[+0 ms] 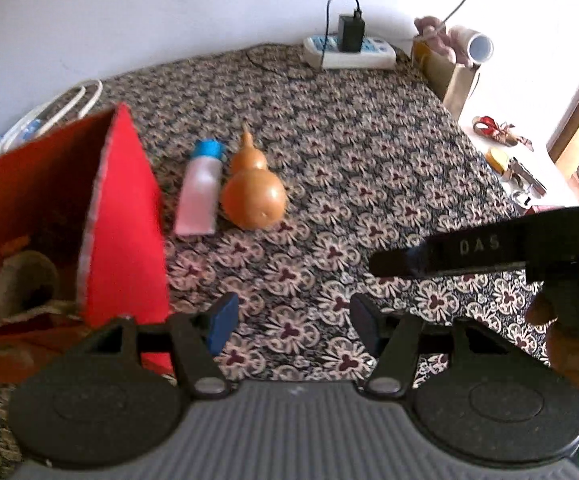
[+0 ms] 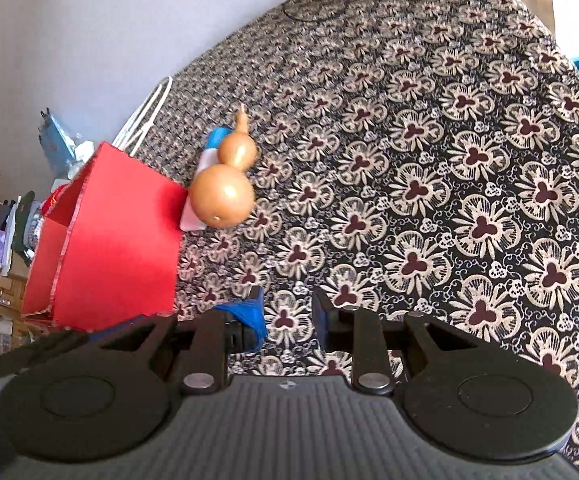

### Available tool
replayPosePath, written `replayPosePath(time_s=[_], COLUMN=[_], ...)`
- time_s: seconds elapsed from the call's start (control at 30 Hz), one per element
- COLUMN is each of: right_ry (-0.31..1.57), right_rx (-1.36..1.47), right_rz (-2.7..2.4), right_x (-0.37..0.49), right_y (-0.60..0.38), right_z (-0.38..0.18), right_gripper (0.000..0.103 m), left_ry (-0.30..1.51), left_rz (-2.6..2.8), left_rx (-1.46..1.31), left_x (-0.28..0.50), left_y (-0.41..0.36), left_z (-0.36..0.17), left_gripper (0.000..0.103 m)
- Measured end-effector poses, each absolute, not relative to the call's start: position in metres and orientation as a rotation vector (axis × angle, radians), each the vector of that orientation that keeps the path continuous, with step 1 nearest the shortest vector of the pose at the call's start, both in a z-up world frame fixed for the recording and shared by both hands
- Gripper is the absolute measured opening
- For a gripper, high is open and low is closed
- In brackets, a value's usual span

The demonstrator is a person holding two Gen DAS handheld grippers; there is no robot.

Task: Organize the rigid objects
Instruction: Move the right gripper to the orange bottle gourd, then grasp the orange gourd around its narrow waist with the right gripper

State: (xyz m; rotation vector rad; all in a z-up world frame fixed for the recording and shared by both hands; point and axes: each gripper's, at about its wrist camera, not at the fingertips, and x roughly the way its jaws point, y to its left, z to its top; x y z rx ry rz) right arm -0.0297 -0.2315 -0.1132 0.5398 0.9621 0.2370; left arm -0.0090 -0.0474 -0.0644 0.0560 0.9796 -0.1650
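A tan gourd [image 1: 253, 192] lies on the floral cloth [image 1: 369, 140], touching a pale bottle with a blue cap [image 1: 199, 196] on its left. An open red box [image 1: 121, 224] stands left of both and holds a brownish round thing [image 1: 21, 280]. My left gripper [image 1: 295, 320] is open over bare cloth, short of the gourd. A black finger [image 1: 449, 254] of the right gripper reaches in from the right. In the right wrist view the gourd [image 2: 221, 192] hides most of the bottle [image 2: 213, 140] beside the red box [image 2: 109, 240]. My right gripper [image 2: 288, 312] is open, nothing between its fingers.
A white power strip with a black charger [image 1: 349, 50] lies at the far edge by the wall. A brown paper bag [image 1: 445, 68] stands at the back right. A white surface with small items [image 1: 505, 152] adjoins on the right. White bag handles [image 1: 73, 100] show behind the box.
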Motion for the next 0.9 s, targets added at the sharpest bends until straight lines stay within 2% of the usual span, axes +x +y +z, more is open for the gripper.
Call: replayPosePath(time_s=[0.2, 0.57, 0.9], right_ry=[0.979, 0.933, 1.047], right_rx=[0.557, 0.682, 0.565], right_rz=[0.241, 0.277, 0.278], right_x=[-0.004, 0.078, 0.119], right_y=[-0.234, -0.214, -0.175], right_z=[-0.121, -0.101, -0.112], right_gripper=[0.010, 0.010, 0.011], left_ry=[0.999, 0.983, 0.996], left_rz=[-0.169, -0.180, -0.226], left_rx=[0.017, 0.030, 0.019], left_x=[-0.004, 0.002, 0.005], left_y=[-0.051, -0.045, -0.035], left_z=[-0.096, -0.123, -0.128], left_gripper=[0.062, 0.063, 0.063])
